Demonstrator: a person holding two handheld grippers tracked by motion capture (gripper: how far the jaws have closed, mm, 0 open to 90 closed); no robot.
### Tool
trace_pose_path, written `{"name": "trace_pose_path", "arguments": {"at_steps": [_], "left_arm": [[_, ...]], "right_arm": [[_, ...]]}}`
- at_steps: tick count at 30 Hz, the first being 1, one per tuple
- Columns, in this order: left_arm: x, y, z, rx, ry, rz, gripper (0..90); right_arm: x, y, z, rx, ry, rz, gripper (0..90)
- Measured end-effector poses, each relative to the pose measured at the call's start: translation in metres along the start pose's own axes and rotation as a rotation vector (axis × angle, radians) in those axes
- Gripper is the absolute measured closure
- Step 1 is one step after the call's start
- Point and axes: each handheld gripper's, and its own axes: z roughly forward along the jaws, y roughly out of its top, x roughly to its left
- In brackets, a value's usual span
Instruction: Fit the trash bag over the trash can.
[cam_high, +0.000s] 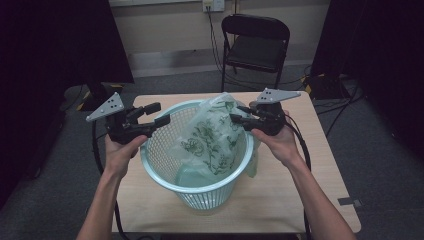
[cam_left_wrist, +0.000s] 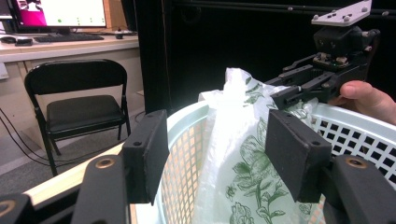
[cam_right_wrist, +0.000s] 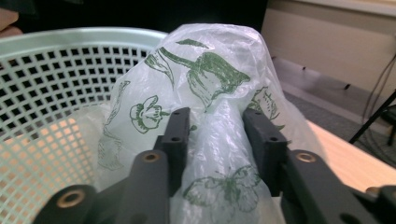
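Currently my right gripper (cam_right_wrist: 212, 140) pinches a fold of the printed plastic bag (cam_high: 212, 137), which stands half inside the mesh wastebasket (cam_high: 165, 150); my left gripper (cam_left_wrist: 219, 154) is spread, straddling the rim (holding nothing). Thin film may slip or tear if I tug sideways.

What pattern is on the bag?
Green flowers and a butterfly on the clear bag; best in the right gripper view.
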Motion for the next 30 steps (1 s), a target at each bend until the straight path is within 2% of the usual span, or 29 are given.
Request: {"name": "trace_pose_path", "arguments": {"at_steps": [3, 4, 7, 8, 9, 10, 11, 12, 15, 16, 17, 18, 19, 21, 23, 25, 28, 29, 30], "left_arm": [[0.0, 0.001, -0.001, -0.002, 0.0, -0.002, 39.4], [0.0, 0.001, -0.002, -0.001, -0.002, -0.002, 39.4], [0.001, 0.001, -0.002, -0.003, 0.001, -0.001, 39.4], [0.0, 0.001, -0.001, -0.004, 0.0, -0.005, 39.4], [0.0, 0.001, -0.001, -0.004, 0.0, -0.005, 39.3], [0.0, 0.003, 0.001, -0.004, -0.005, -0.005, 38.9], [0.0, 0.003, 0.001, -0.004, -0.005, -0.005, 38.8], [0.0, 0.005, 0.003, -0.011, -0.013, -0.012, 38.5], [-0.002, 0.009, 0.005, -0.01, -0.015, -0.004, 37.2], [-0.005, 0.014, 0.005, -0.026, -0.024, -0.002, 36.8], [-0.005, 0.014, 0.005, -0.026, -0.024, -0.002, 36.3], [-0.007, 0.02, 0.004, -0.03, -0.023, 0.015, 35.6], [-0.007, 0.02, 0.004, -0.03, -0.023, 0.015, 35.3], [-0.01, 0.026, 0.004, -0.038, -0.027, 0.026, 34.7], [-0.013, 0.033, 0.006, -0.065, -0.043, 0.028, 33.9], [-0.015, 0.035, 0.008, -0.074, -0.063, 0.033, 33.1], [-0.02, 0.036, 0.013, -0.045, -0.067, 0.069, 31.8], [-0.02, 0.036, 0.013, -0.045, -0.067, 0.069, 33.3], [-0.022, 0.037, 0.014, -0.038, -0.084, 0.076, 39.8]], "right_arm": [[0.001, 0.005, -0.001, -0.014, -0.009, -0.005, 64.0], [0.003, 0.009, -0.003, -0.023, -0.013, -0.032, 71.3], [0.004, 0.014, -0.006, -0.05, 0.008, -0.04, 86.2], [0.004, 0.016, -0.007, -0.056, 0.014, -0.038, 88.6], [0.004, 0.016, -0.007, -0.056, 0.014, -0.038, 88.6], [0.004, 0.02, -0.007, -0.071, 0.053, -0.022, 89.7], [0.004, 0.02, -0.007, -0.071, 0.053, -0.022, 89.7], [0.006, 0.025, -0.007, -0.092, 0.079, -0.009, 90.0], [0.01, 0.033, -0.007, -0.114, 0.089, -0.009, 90.0], [0.015, 0.045, -0.008, -0.134, 0.099, -0.023, 90.0], [0.015, 0.045, -0.008, -0.134, 0.099, -0.023, 90.0], [0.02, 0.059, -0.01, -0.153, 0.108, -0.042, 90.0], [0.023, 0.065, -0.011, -0.165, 0.118, -0.046, 90.0], [0.027, 0.072, -0.012, -0.175, 0.127, -0.055, 90.0], [0.038, 0.084, -0.012, -0.21, 0.188, -0.053, 90.0], [0.048, 0.085, -0.007, -0.204, 0.216, -0.067, 90.0], [0.062, 0.081, 0.003, -0.174, 0.248, -0.086, 90.0], [0.062, 0.081, 0.003, -0.174, 0.248, -0.086, 90.0], [0.068, 0.081, 0.009, -0.16, 0.268, -0.092, 90.0]]}}
